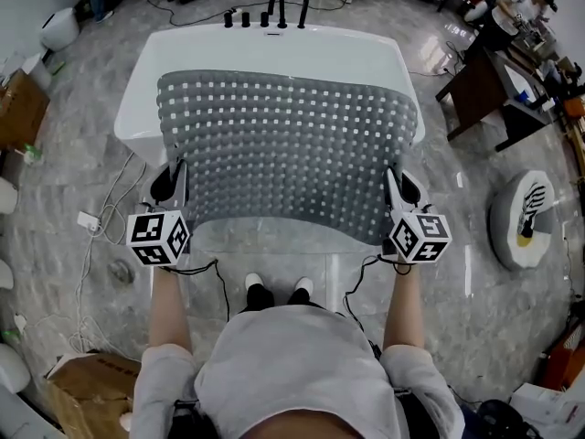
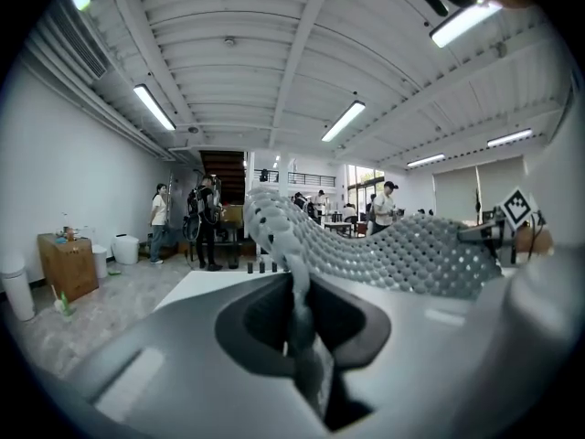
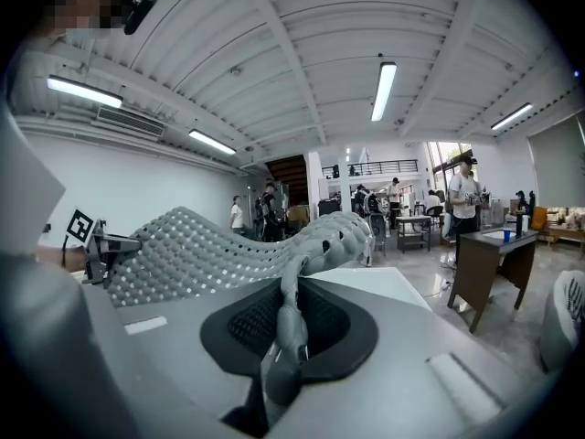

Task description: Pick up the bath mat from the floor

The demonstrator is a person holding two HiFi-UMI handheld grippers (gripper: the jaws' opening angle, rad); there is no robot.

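The grey bath mat (image 1: 283,144), dotted with small holes, hangs stretched in the air over the white bathtub (image 1: 274,44), held by its two near corners. My left gripper (image 1: 169,183) is shut on the mat's near left corner, and my right gripper (image 1: 402,190) is shut on its near right corner. In the left gripper view the mat (image 2: 393,254) runs up out of the left gripper (image 2: 297,337), its edge pinched between the pads. The right gripper view shows the mat (image 3: 201,245) rising the same way from the right gripper (image 3: 288,332).
Black taps (image 1: 274,12) stand at the tub's far end. A cable and socket (image 1: 90,219) lie on the floor at left, and a cardboard box (image 1: 87,387) sits near left. At right are a brown table (image 1: 480,90) and a round white object (image 1: 526,218). People stand far off.
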